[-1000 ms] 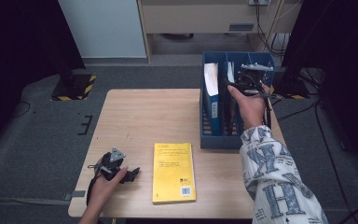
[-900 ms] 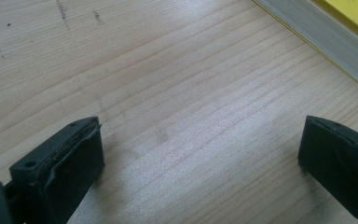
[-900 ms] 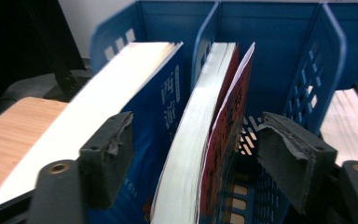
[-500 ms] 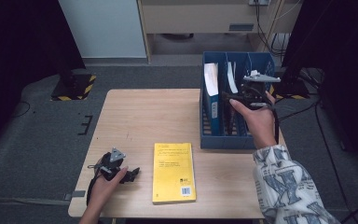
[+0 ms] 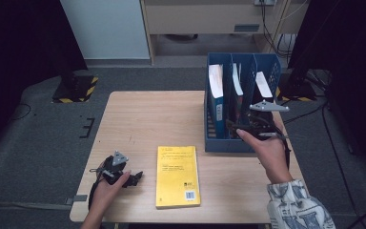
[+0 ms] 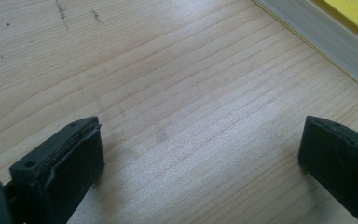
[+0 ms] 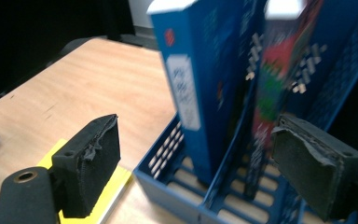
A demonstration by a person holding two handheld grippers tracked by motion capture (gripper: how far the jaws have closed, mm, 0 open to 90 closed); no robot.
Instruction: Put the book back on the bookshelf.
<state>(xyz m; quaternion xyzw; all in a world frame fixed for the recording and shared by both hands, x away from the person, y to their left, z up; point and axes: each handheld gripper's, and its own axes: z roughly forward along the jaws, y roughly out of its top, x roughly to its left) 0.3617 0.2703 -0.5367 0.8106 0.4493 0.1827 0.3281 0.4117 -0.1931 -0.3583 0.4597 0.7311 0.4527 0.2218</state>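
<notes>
A yellow book (image 5: pixel 177 175) lies flat on the wooden table (image 5: pixel 152 119), its corner (image 7: pixel 106 189) showing past the right gripper's jaw and its page edge (image 6: pixel 335 42) in the left gripper view. A blue file rack (image 5: pixel 219 142) stands at the table's right, holding a blue book (image 5: pixel 215 90) (image 7: pixel 191 79), a dark book with a red and green cover (image 7: pixel 279 84) and a third. My right gripper (image 5: pixel 236 126) (image 7: pixel 205 172) hovers at the rack's front edge; its jaws have just been opening and nothing is between them. My left gripper (image 5: pixel 137 177) (image 6: pixel 200 158) rests open on the table left of the yellow book.
The rack (image 7: pixel 177 154) fills the table's right side up to its edge. Dark floor surrounds the table, with cables on the right (image 5: pixel 324 119) and a yellow-black striped base at far left (image 5: pixel 76 90). Bare wood lies between the yellow book and the table's far edge.
The right hand has drawn back from above the rack's far part to its near front edge and sunk a little. Left hand and yellow book have not moved.
</notes>
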